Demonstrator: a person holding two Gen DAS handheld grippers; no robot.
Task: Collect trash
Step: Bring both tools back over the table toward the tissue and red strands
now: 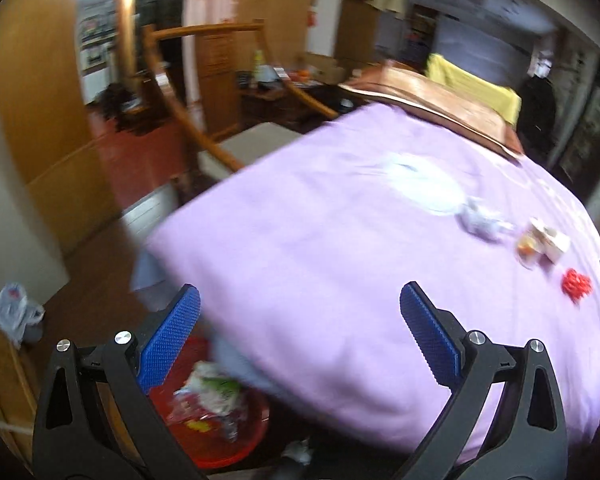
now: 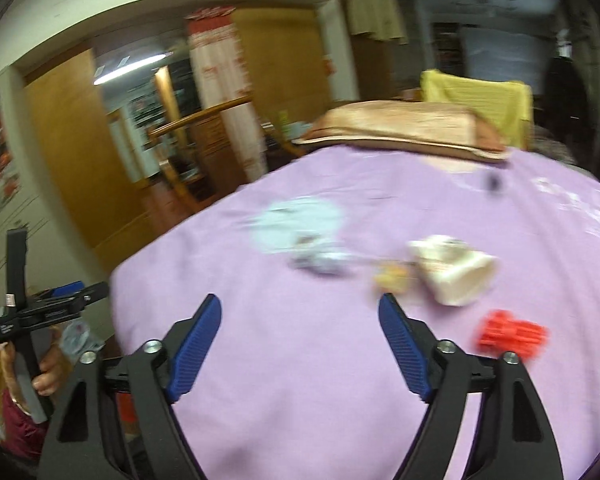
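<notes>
Left wrist view: left hand-held gripper point(image 1: 300, 308) spread wide, empty, above the bed point(image 1: 320, 240) edge.
Right hand-held gripper point(image 2: 300, 320): jaws apart, empty.
Trash on lilac bedsheet: crumpled grey wrapper point(image 2: 320, 260), cream crushed paper cup point(image 2: 456, 272), red ridged plastic piece point(image 2: 512, 334) (all blurred).
Floor: red basin point(image 1: 220, 432) holding crumpled wrappers.
</notes>
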